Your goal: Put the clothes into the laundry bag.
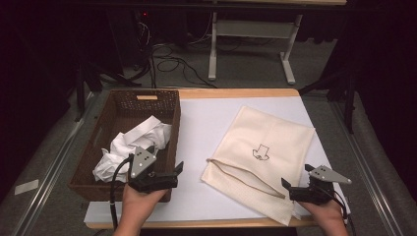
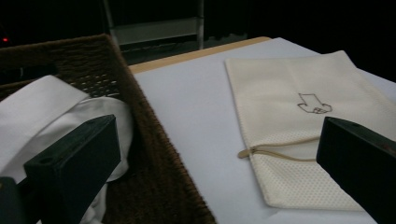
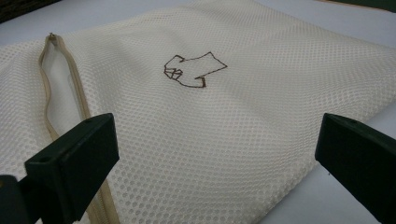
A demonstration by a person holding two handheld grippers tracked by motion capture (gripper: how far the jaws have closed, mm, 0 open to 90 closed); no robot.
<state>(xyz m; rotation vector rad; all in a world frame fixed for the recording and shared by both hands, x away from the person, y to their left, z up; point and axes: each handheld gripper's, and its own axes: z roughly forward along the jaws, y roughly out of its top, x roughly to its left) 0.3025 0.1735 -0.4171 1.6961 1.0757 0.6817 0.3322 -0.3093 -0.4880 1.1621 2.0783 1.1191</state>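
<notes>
Cream mesh, the bag (image 1: 263,157) is the biggest thing on the desk (image 1: 206,123): it lies flat on the white sheet over the right half, turned so one corner points at the far right corner of the desk and another at the near edge. Its zip (image 1: 246,178) runs along the side facing left and near, slanting from mid-desk down toward the near right, and gapes a little; the right gripper view shows the slit lifted at its upper end (image 3: 58,88). A small brown outline drawing (image 1: 260,152) sits at the bag's middle.

Next in size, the wicker basket (image 1: 110,123) fills the left edge of the desk, long axis running near to far, with white cloth (image 1: 133,147) heaped in its near half.

The left gripper (image 1: 167,176) hangs over the basket's near right corner, jaws wide apart and empty, with the cloth just behind and left of it (image 2: 60,116) and the bag well off to its right. The right gripper (image 1: 295,189) sits at the bag's near corner, at the lower end of the zip, jaws also wide apart and holding nothing; its view looks straight across the mesh.

So the split looks settled, as I judge it: the left is nearer the cloth, the right nearer the zip mouth, and the cloth would have to travel rightward into an opening that faces it.
</notes>
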